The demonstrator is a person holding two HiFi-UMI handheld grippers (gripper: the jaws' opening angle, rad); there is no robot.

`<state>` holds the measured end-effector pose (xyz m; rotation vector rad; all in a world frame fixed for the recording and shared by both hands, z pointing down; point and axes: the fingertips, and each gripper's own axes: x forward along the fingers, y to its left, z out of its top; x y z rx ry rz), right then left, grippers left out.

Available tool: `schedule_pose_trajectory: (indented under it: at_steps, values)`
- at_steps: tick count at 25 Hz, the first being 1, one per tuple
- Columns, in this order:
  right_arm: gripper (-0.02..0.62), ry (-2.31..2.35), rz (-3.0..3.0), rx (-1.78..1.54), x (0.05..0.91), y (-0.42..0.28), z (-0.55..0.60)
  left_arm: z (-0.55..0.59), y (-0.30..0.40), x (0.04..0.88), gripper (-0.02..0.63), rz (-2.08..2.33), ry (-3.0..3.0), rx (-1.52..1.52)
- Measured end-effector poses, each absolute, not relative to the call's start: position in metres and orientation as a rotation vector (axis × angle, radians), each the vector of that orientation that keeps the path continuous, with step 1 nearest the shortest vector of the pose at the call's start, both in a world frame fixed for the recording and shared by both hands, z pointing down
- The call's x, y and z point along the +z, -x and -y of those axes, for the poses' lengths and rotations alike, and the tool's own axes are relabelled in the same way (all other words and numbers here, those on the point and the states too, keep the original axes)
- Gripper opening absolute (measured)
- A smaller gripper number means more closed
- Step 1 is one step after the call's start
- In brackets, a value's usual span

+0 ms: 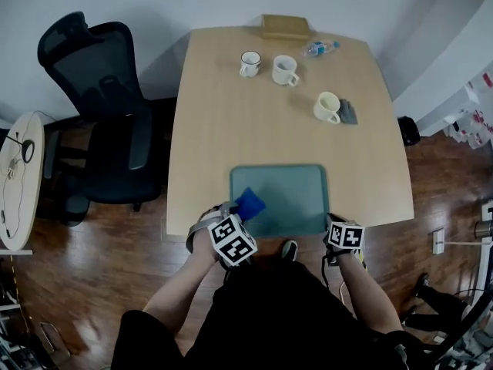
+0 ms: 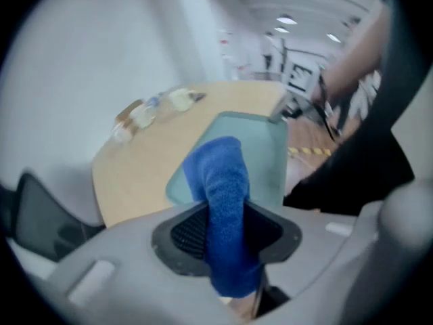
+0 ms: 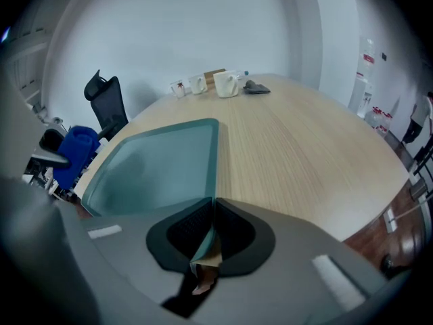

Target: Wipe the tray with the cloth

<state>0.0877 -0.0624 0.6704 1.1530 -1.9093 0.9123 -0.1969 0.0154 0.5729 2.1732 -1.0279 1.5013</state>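
Note:
A teal tray (image 1: 289, 195) lies at the near edge of the wooden table (image 1: 231, 122). My left gripper (image 1: 241, 211) is shut on a blue cloth (image 1: 250, 203), held over the tray's near left corner. In the left gripper view the cloth (image 2: 223, 195) stands up between the pads, above the tray (image 2: 260, 147). My right gripper (image 1: 330, 222) is shut on the tray's near right edge. In the right gripper view the tray (image 3: 155, 168) has its rim pinched between the pads of the right gripper (image 3: 211, 223), and the cloth (image 3: 78, 151) shows at the left.
Three cups (image 1: 249, 63) (image 1: 284, 70) (image 1: 327, 106) stand on the far half of the table, with a dark grey object (image 1: 348, 112), a plastic bottle (image 1: 320, 48) and a brown box (image 1: 285, 26). A black office chair (image 1: 108, 122) stands left of the table, a round side table (image 1: 19, 176) beyond it.

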Motion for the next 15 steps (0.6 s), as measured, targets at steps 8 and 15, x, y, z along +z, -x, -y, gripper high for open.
schedule_pose_trajectory:
  at_steps: [8,15]
  values:
    - [0.018,-1.228,1.881,0.958,0.671,-0.092,0.062,-0.023,0.338,0.619,0.141,1.327,-1.499,0.832]
    - [0.029,-1.471,1.961,0.94,0.618,-0.105,0.06,-0.018,0.352,0.637,0.205,1.445,-1.412,0.755]
